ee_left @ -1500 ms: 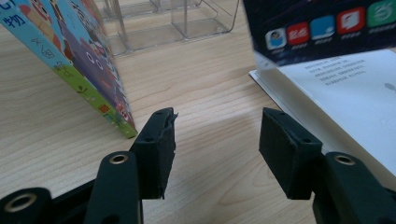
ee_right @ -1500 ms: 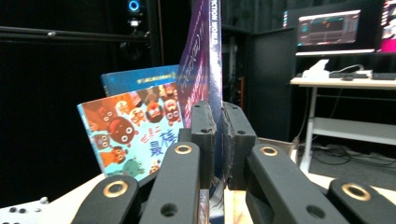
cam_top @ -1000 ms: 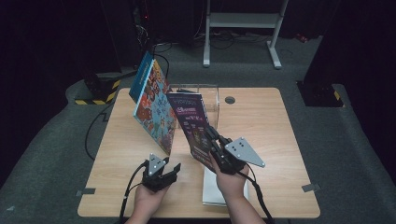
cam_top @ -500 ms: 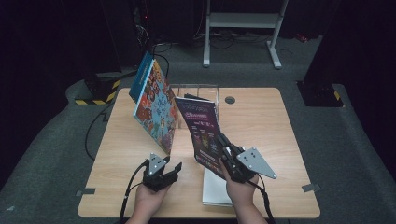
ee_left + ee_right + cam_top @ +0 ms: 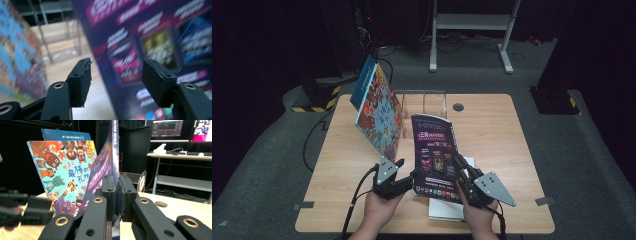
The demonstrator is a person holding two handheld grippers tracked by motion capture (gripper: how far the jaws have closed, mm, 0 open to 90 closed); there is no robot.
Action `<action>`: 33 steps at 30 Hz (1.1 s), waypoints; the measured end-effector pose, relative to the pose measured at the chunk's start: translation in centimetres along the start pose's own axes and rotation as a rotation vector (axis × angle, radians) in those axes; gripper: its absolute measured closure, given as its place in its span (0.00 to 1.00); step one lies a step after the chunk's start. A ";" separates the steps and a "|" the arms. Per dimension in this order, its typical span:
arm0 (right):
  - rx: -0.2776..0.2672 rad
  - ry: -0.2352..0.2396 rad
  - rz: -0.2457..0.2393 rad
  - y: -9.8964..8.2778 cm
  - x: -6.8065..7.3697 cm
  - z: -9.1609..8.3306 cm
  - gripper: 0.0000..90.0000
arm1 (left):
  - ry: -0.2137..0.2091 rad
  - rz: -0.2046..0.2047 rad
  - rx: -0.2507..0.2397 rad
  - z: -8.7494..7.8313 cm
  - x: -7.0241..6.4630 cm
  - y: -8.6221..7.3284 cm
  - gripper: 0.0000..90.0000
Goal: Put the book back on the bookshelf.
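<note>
Gripping the purple magazine (image 5: 435, 157) by its right edge, the right gripper (image 5: 460, 168) has its jaws pressed together on the spine in the lower middle of the high view, holding it upright over a white booklet (image 5: 447, 209) on the table (image 5: 492, 130). At the magazine's lower left the left gripper (image 5: 404, 175) has just been opening, its jaws apart with the cover beside them, seemingly not pinched, though that view is blurred. Farther up, the colourful picture book (image 5: 379, 117) already leans by the clear rack (image 5: 424, 102); the magazine is lifted but not yet placed there.
</note>
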State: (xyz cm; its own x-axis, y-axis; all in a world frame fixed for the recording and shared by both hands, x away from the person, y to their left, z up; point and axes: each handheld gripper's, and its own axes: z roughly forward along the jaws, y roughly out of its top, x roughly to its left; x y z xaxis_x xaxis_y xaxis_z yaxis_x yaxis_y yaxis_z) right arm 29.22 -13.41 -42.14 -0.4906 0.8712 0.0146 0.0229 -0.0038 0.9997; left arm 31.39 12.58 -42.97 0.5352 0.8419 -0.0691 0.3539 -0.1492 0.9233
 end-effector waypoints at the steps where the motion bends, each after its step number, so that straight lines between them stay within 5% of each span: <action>1: 0.001 -0.003 -0.002 -0.1 0.0 0.0 0.95 | -0.008 0.007 -0.009 0.0 -0.3 0.5 0.44; 8: -0.001 -0.014 -0.013 -0.5 0.1 -0.5 0.94 | -0.051 0.025 -0.067 0.2 -2.3 3.6 0.41; 20: -0.020 -0.019 -0.060 -0.8 1.2 -0.9 0.94 | -0.125 -0.004 -0.117 1.5 -4.9 8.0 0.31; 33: -0.053 -0.011 -0.105 -0.6 2.6 -1.1 0.94 | -0.099 -0.028 -0.131 1.7 -6.0 9.1 0.25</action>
State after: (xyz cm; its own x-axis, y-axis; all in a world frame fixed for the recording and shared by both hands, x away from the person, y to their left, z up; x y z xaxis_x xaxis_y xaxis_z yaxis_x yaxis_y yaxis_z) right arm 26.93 -11.67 -42.67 -0.4786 0.8734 -0.0898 -0.0740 0.0618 0.9953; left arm 32.73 5.22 -34.77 0.6019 0.7886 -0.1260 0.2699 -0.0524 0.9615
